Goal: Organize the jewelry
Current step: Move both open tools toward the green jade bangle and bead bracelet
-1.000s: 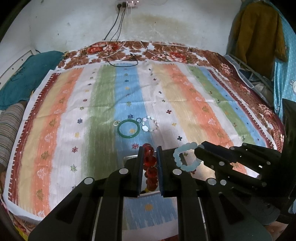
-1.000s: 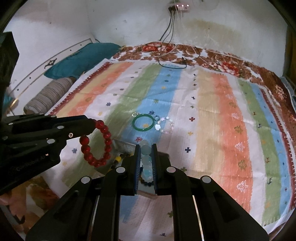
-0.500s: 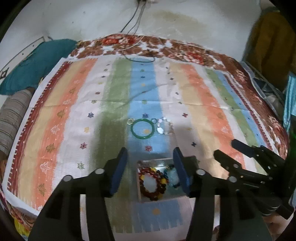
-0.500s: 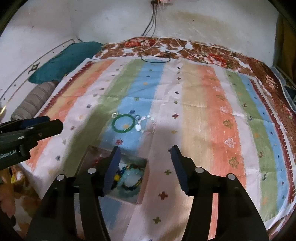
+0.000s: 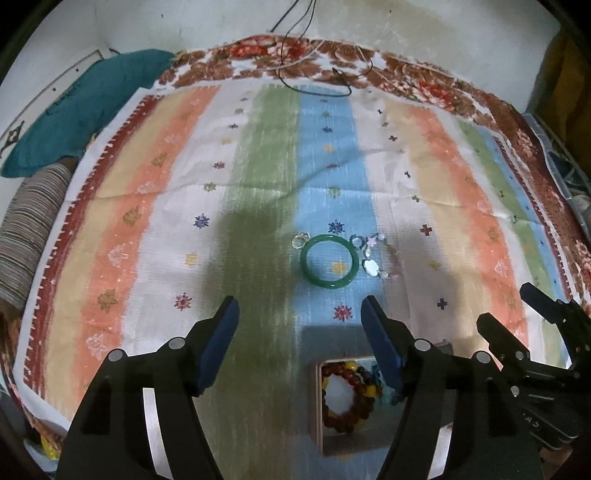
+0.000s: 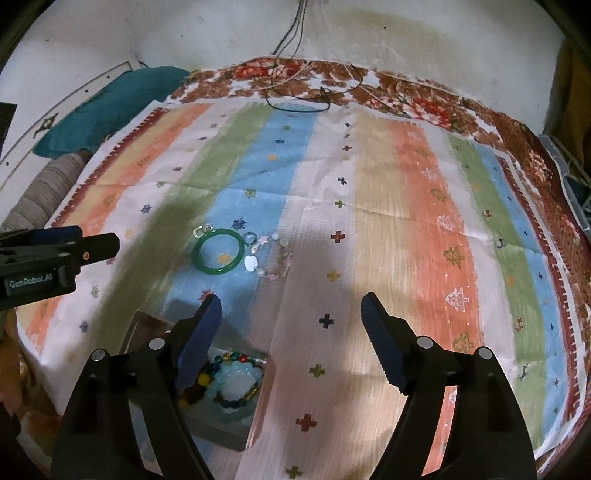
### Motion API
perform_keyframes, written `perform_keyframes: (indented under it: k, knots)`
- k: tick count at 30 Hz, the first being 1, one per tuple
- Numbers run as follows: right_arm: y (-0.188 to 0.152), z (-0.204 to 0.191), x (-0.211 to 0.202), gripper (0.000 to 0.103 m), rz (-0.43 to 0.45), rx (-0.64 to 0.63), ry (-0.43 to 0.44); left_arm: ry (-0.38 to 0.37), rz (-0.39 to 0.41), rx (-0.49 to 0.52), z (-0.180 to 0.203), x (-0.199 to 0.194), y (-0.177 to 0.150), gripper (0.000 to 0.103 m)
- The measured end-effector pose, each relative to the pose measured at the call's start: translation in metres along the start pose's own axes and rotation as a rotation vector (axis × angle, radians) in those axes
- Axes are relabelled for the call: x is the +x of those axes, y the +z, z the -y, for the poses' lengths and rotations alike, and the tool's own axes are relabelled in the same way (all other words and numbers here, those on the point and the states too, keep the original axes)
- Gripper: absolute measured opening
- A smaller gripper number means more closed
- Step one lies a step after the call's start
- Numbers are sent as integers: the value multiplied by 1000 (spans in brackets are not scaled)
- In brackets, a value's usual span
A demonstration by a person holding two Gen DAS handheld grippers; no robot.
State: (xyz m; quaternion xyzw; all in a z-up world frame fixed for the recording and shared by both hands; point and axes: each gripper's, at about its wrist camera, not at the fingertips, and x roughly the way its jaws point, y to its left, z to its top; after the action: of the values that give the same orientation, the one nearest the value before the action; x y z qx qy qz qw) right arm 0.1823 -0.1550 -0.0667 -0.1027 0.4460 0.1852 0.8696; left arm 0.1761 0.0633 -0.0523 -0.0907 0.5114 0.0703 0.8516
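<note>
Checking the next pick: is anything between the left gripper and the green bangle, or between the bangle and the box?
Nothing visible. The left gripper is open and empty, with bare cloth up to the green bangle. Bare cloth also separates the bangle from the box. Small rings and a charm bracelet lie beside the bangle.

Box [image 5: 318,406] partly behind left tool's finger [image 5: 382,347], its beads (perhaps glass) blurred, cables [image 6: 295,22] cropped above

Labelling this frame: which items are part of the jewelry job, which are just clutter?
Job:
green bangle
pale charm bracelet
small clear ring
box holding red bead bracelet

Lying about:
teal pillow
striped bolster
black cable
</note>
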Motion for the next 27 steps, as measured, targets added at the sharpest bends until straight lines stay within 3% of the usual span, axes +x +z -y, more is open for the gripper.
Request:
perform_keyframes:
  k: [10, 27]
  knots:
    - [12, 2, 33, 82, -44, -4, -8, 45, -46, 5, 0, 38, 17, 69]
    - [24, 2, 75, 82, -97, 4, -4, 36, -98, -4, -1, 81, 31, 70]
